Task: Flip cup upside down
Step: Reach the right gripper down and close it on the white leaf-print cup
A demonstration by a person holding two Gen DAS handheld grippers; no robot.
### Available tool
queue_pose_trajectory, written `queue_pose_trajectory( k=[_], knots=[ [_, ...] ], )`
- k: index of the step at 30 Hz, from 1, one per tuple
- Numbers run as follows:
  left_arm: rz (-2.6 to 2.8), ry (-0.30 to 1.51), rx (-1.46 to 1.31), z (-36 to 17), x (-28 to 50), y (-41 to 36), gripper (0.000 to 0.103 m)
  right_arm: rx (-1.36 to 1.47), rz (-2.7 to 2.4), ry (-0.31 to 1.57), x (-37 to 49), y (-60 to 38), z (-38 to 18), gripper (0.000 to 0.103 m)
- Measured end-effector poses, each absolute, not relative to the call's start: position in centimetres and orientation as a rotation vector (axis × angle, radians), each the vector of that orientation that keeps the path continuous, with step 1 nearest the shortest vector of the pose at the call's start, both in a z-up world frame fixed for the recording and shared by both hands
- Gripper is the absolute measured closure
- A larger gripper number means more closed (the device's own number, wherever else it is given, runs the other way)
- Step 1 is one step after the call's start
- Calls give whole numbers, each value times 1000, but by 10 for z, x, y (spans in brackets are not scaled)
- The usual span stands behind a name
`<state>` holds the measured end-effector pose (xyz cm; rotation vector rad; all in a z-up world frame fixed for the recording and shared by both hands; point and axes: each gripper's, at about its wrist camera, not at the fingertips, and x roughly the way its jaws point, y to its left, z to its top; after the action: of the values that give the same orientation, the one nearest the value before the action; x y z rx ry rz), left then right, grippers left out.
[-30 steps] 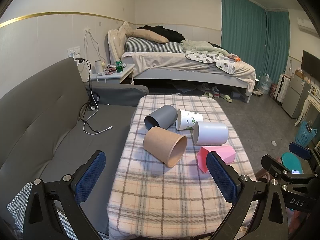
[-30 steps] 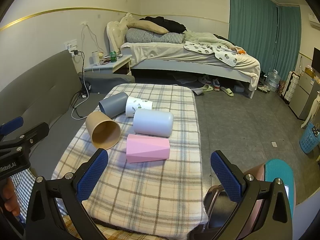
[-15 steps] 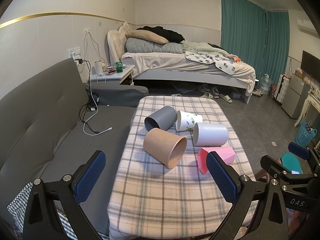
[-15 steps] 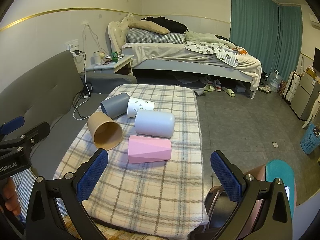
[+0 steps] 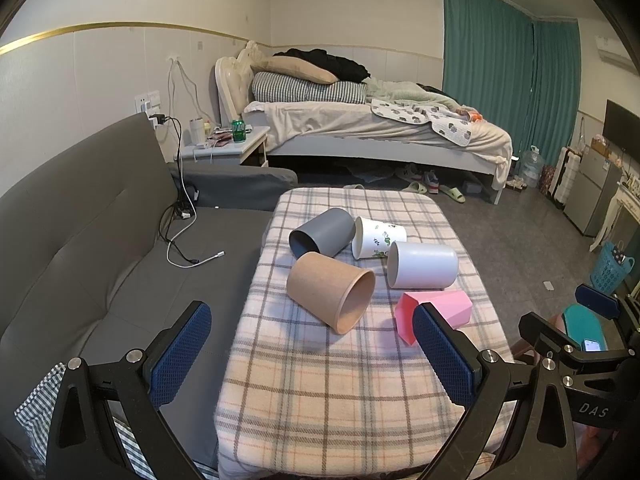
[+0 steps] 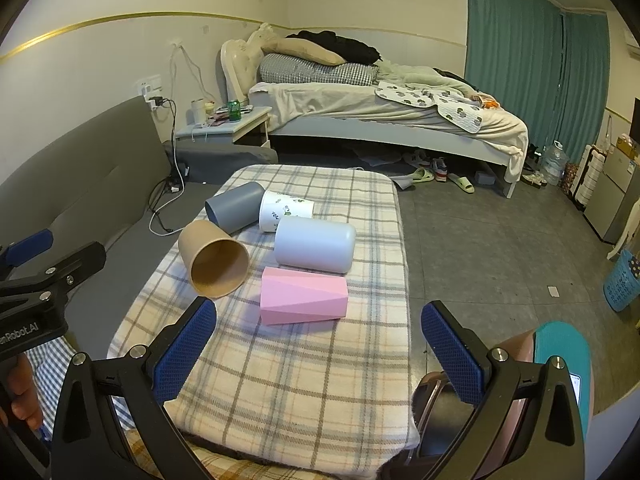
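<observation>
Lying on their sides, all five cups sit bunched on the plaid blanket (image 5: 320,380) that covers the low table, toward its far half. The brown paper cup (image 5: 330,297) lies nearest the sofa-side edge, its long axis slanting across the blanket, its open mouth turned toward the near edge. Behind it, the dark grey cup (image 5: 322,233) has its mouth toward the sofa (image 5: 80,240), touching the white leaf-print cup (image 5: 378,237). The pale grey cup (image 5: 422,265) lies crosswise, long axis parallel to the near edge, mouth facing the brown one. The pink faceted cup (image 6: 303,295) lies just in front of it, also crosswise. Both grippers hang back over the near edge: left gripper (image 5: 312,356) spread wide, holding nothing; right gripper (image 6: 320,352) spread wide too, nothing between its blue pads (image 6: 450,350).
</observation>
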<state>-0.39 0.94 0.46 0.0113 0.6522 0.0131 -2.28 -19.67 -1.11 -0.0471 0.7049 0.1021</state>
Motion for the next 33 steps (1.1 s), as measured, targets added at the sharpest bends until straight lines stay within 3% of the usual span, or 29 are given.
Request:
queue_pose_trajectory(
  k=[8, 17, 24, 33],
  knots=[
    [65, 710, 0, -8, 29, 9, 0, -115, 184, 721, 5, -195, -7, 0],
    [166, 777, -20, -29, 99, 29, 0, -372, 365, 808, 121, -166, -1, 0],
    [212, 848, -63, -56, 146, 54, 0, -684, 494, 957, 202, -114, -59, 0],
    [240, 906, -111, -81, 170, 79, 0, -860, 534, 1062, 258, -82, -122, 0]
  ],
)
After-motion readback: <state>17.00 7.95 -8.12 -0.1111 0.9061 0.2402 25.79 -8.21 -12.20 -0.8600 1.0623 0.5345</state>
